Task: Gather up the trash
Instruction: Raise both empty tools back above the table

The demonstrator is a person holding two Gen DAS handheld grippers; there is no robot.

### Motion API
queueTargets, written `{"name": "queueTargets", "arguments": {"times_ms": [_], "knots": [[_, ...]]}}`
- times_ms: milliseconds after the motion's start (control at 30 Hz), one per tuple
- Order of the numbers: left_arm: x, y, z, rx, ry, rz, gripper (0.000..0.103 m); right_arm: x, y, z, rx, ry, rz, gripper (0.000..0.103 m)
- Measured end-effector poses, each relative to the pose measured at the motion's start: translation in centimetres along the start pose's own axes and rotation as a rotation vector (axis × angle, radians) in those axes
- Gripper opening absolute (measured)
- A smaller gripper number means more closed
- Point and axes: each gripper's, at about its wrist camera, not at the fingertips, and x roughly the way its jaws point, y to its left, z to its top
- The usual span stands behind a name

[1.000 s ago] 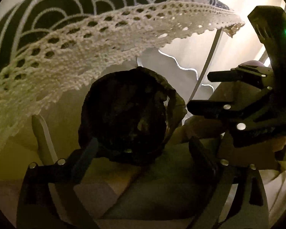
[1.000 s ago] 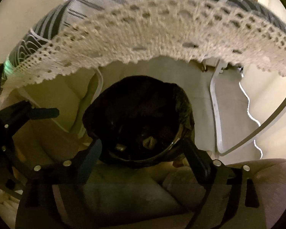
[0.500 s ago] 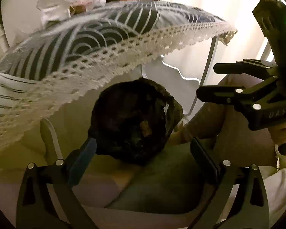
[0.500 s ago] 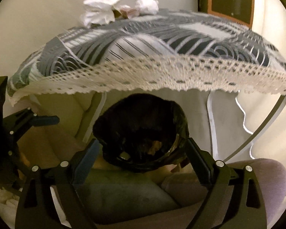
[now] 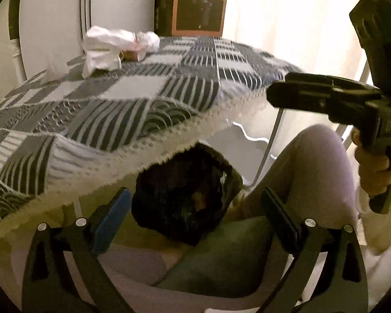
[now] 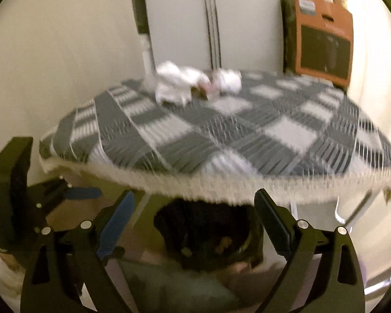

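Note:
Crumpled white paper trash (image 5: 114, 47) (image 6: 193, 86) lies at the far side of a table covered by a grey-and-white patterned cloth (image 5: 169, 91) (image 6: 247, 135) with a lace hem. Under the near edge stands a bin with a black liner (image 5: 185, 203) (image 6: 208, 237), some scraps inside. My left gripper (image 5: 194, 208) is open and empty, framing the bin from above. My right gripper (image 6: 195, 203) is open and empty too, level with the hem. Each gripper shows in the other view: the right gripper (image 5: 281, 91) on the right, the left gripper (image 6: 75, 189) at lower left.
An orange box (image 5: 200, 5) (image 6: 323, 49) stands against the wall behind the table. A person's knee (image 5: 312, 169) is beside the bin, and a hand (image 5: 372, 172) holds the right gripper's handle. White table legs (image 5: 271, 140) run down at the right.
Both grippers have risen from below the lace hem to above table height. The tabletop and the white trash on it have come into view; the bin now sits low in both views.

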Motion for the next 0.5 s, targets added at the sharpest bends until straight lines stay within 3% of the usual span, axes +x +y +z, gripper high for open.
{"name": "queueTargets", "arguments": {"times_ms": [200, 500], "knots": [[-1.2, 2.5, 2.6, -0.002, -0.041, 0.046, 0.097, 1.9, 0.1, 4.3, -0.037, -0.054, 0.032, 0.090], [-0.7, 6.1, 6.0, -0.009, -0.050, 0.098, 0.097, 7.3, -1.0, 8.9, -0.004, -0.021, 0.057, 0.090]]}}
